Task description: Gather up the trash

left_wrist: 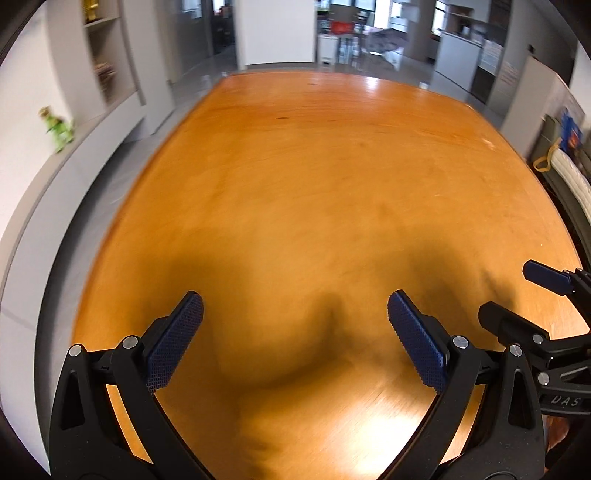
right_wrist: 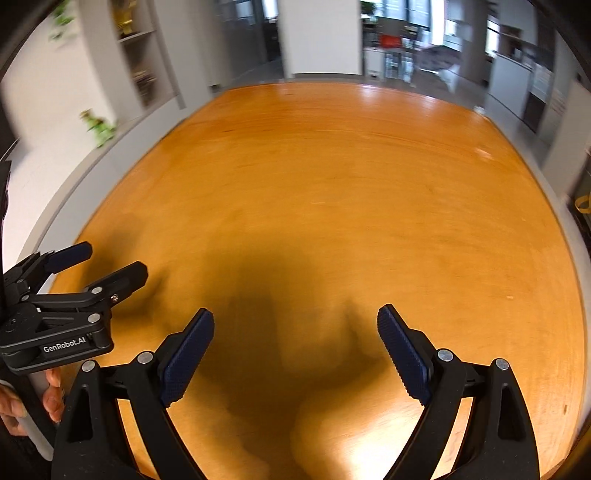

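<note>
Both grippers, the left gripper [left_wrist: 295, 332] and the right gripper [right_wrist: 295, 339], hang side by side over the wooden table [left_wrist: 314, 184], jaws wide apart, holding nothing.

A large wooden table [left_wrist: 314, 177] with an orange-brown, shiny top fills most of both views. To the left of the table runs a long grey ledge [left_wrist: 92, 136] along a white wall. On this ledge, near the far left corner of the table, stands a small green plant [left_wrist: 58, 129], blurred. Behind the plant there is a grey shelf [left_wrist: 103, 48] with something yellow on its upper board. Beyond the far edge of the table stands a white pillar [left_wrist: 277, 31], and to the right of the pillar a red thing [left_wrist: 341, 26], too blurred to name. To the right of the table lies a white padded roll [left_wrist: 570, 173] with a yellow strap [left_wrist: 546, 160].
</note>
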